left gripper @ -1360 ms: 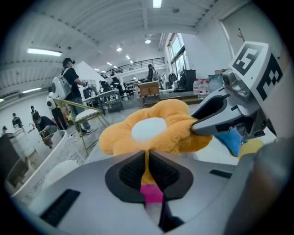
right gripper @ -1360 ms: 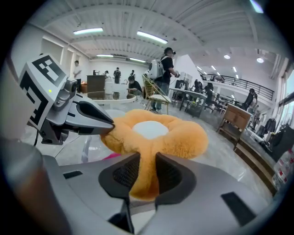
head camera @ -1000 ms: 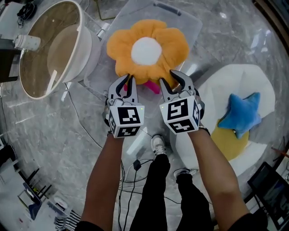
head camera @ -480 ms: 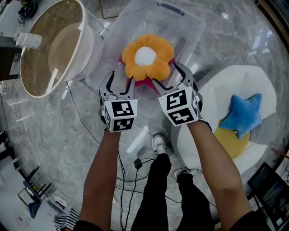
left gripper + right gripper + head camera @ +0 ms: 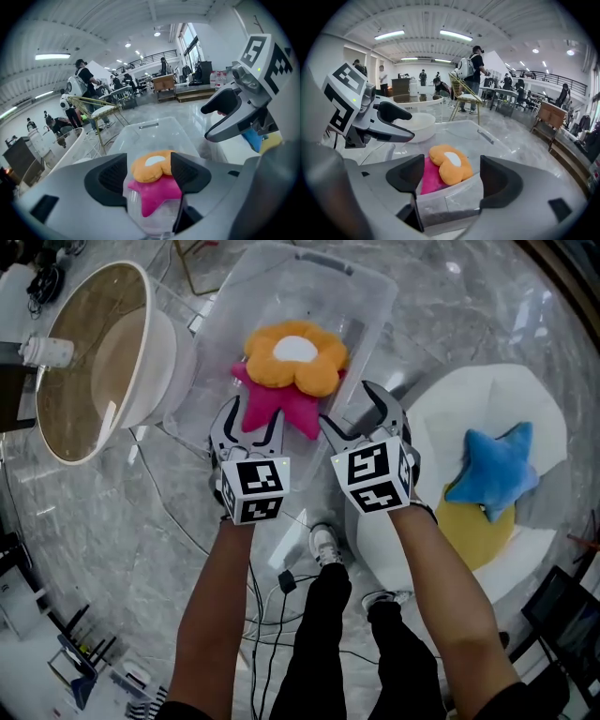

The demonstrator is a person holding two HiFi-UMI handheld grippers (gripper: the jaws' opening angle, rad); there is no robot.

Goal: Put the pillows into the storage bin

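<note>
Nearest the person, the left gripper (image 5: 251, 418) and right gripper (image 5: 358, 413) hover side by side at the near rim of the clear storage bin (image 5: 370, 287). Their jaws have just been opening and stand apart with nothing between them. Beyond, inside the bin, the orange flower pillow (image 5: 295, 357) lies on the pink star pillow (image 5: 281, 407). Off right, a blue star pillow (image 5: 497, 470) rests on a white chair (image 5: 450, 409).

The orange flower pillow (image 5: 295, 357) lay atop the pink star pillow (image 5: 298, 401) inside the clear storage bin (image 5: 371, 289) on the marble floor (image 5: 103, 521).
</note>
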